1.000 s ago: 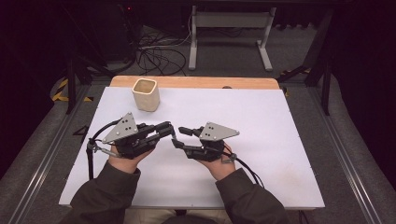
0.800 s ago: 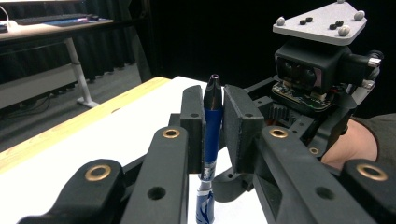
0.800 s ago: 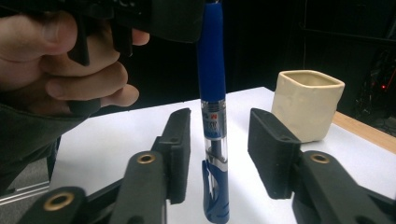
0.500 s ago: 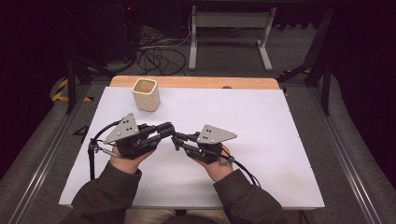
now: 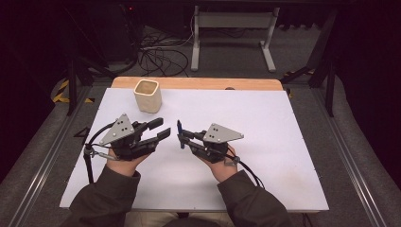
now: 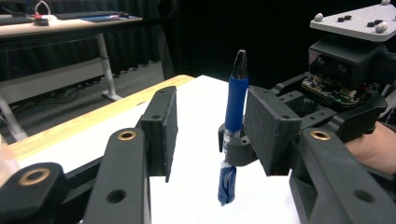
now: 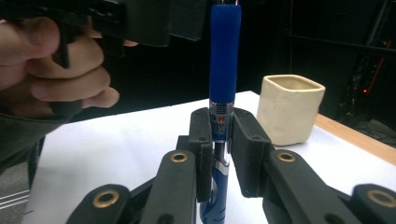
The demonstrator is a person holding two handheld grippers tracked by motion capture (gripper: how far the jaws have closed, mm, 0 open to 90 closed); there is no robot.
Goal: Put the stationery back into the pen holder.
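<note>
High view, left gripper (image 5: 158,130) left of centre, jaws just parted and bare (pen standing between them, untouched), right gripper (image 5: 181,137) clamped on an upright blue pen (image 5: 179,134), cream cup (image 5: 147,95) far-left on white table (image 5: 283,142).
</note>
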